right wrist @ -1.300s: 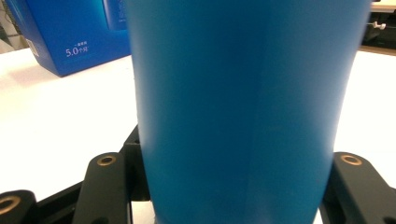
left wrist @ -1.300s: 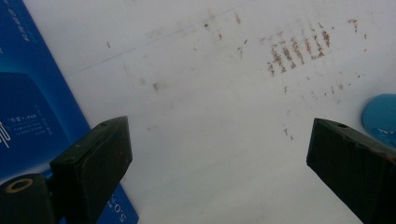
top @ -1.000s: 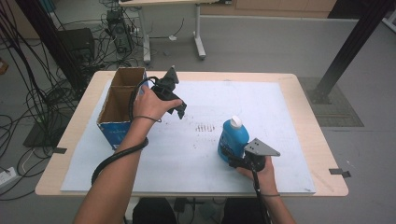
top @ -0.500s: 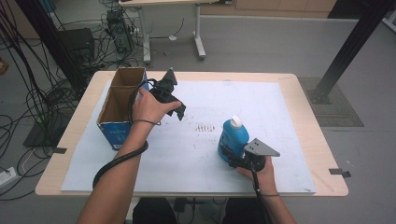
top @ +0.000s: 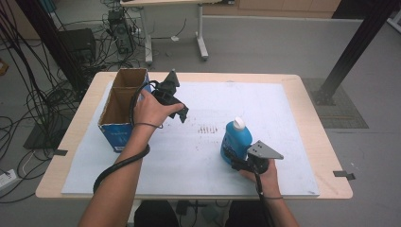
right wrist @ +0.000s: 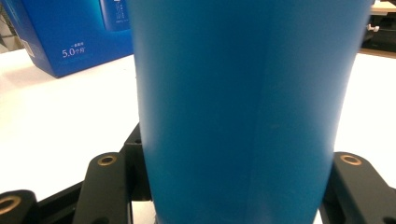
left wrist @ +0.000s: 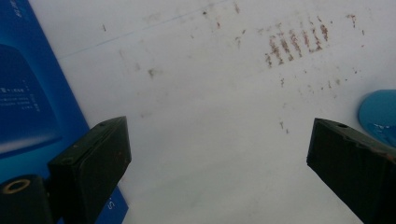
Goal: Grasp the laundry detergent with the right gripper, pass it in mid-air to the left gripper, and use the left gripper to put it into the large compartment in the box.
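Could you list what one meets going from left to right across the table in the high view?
Blue cardboard box → left gripper, jaws open → brown marks on the white sheet → blue bottle, upright in the right gripper.

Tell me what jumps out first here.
The blue bottle with its white cap, upright on the white sheet near the table's right front, clamped low by the right gripper. Next, the open blue cardboard box at the table's left edge, with the left gripper open just beside it, holding nothing.
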A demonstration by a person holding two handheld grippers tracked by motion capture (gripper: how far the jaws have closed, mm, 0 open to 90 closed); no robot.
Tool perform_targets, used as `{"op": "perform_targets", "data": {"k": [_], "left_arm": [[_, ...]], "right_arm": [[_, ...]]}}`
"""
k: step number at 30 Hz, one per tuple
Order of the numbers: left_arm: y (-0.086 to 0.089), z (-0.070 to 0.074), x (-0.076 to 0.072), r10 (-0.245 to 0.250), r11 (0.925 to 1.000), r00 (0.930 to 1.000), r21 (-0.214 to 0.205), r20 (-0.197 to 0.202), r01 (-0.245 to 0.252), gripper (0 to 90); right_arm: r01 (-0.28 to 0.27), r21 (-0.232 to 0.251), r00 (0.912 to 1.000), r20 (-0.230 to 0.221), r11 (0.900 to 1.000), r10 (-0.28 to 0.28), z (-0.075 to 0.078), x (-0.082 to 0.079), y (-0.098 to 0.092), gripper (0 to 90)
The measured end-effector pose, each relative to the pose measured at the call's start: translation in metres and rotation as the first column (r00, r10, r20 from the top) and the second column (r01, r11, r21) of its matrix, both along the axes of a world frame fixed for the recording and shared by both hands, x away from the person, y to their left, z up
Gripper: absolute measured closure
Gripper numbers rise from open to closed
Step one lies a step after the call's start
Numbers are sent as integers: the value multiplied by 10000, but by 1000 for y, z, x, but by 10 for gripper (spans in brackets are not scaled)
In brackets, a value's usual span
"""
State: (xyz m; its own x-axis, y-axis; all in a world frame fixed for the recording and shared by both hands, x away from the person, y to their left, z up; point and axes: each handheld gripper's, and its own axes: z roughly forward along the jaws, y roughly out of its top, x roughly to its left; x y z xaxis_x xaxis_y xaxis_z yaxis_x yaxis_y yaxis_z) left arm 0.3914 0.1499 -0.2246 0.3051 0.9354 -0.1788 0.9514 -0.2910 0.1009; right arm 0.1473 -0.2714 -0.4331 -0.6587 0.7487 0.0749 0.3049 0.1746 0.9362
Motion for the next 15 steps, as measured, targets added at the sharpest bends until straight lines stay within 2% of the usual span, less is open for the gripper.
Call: {"op": "perform_targets", "data": {"k": [15], "left_arm": [[-4, -1, -17, -191, 9998, 9998, -18, -39, 191, 68]], "right_arm": [[5, 28, 10000, 50, 10000, -5, -1, -1, 0, 412]]}}
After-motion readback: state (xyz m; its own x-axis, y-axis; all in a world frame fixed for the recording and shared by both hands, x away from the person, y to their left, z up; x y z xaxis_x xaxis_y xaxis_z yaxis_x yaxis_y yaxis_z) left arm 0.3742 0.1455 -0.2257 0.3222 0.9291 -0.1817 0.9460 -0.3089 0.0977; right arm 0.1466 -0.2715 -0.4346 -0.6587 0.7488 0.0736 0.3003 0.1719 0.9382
